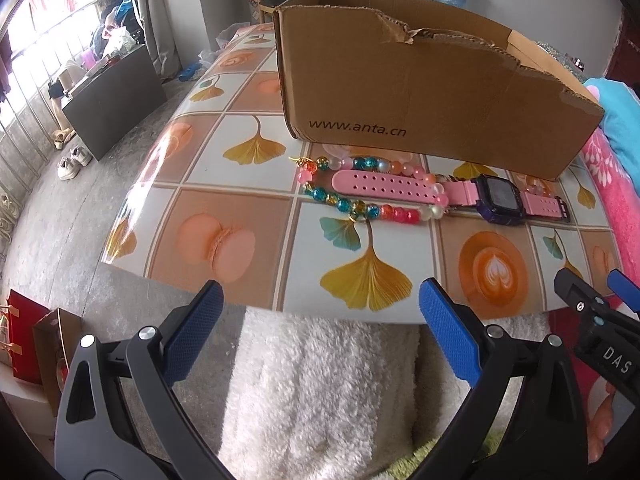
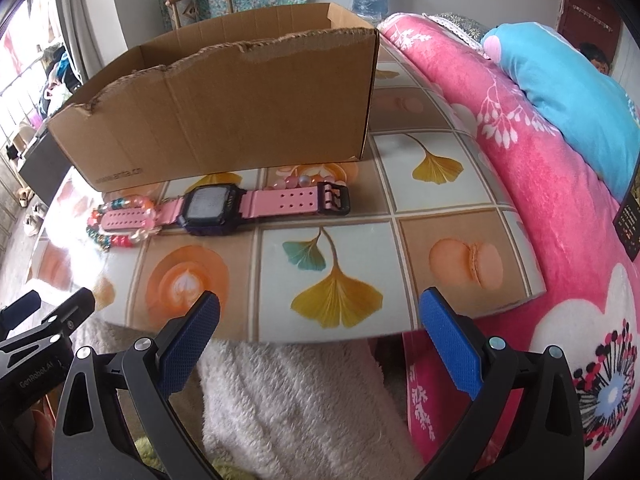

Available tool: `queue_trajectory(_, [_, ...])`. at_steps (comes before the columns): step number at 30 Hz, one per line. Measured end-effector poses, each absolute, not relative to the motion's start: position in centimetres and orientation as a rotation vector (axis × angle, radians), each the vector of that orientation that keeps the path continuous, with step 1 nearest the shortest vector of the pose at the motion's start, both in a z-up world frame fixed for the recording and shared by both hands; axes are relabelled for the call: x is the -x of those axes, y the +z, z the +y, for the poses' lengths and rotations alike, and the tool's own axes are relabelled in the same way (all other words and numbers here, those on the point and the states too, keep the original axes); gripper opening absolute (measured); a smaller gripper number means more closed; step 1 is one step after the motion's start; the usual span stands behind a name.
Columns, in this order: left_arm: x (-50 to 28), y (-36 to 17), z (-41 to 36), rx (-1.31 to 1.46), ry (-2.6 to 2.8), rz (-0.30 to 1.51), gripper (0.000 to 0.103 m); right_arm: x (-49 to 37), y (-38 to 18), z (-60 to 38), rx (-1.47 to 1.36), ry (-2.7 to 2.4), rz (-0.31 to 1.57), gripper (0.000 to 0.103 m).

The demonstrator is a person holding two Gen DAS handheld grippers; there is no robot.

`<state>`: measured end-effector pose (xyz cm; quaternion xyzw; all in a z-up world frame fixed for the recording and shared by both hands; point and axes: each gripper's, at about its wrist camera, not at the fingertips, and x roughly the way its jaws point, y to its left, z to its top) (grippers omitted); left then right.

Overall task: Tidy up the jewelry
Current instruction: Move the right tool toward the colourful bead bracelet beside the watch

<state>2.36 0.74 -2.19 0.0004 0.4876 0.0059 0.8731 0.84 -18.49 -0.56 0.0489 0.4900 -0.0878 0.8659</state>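
blue-padded fingers of the left claw are standing spread wide and holding nothing, hanging just short of the table edge, over a white fluffy blanket. the right claw is doing the same on its side, spread and empty, also short of the table edge.

ahead of both claws the jewelry is lying in a row on the table, just in front of the cardboard box. a pink watch is lying flat with its dark face up, ahead and left of the right claw, its buckle end pointing to the right. one strap is lying across a beaded bracelet, which sits ahead of the left claw and appears to loop around the strap.

nothing is gripped yet, so the first pickup is probably the step in hand. it would go best if the right claw is coming down on the buckle end strap, which is lying clear of the beads, and lifting slowly so the bracelet is not dragging along. the box's open top and torn front wall call for a lift over the rim before letting go.

to the right of the right claw a pink floral quilt is crowding the table edge, with a blue pillow on top. some pale beads are peeking out behind the watch strap, close to the box.
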Motion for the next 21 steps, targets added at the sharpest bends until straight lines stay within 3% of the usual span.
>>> queue_trajectory(21, [-6.0, -4.1, 1.6, -0.034, -0.038, 1.057, 0.096, -3.3, -3.0, -18.7, -0.054, -0.068, 1.038, 0.098])
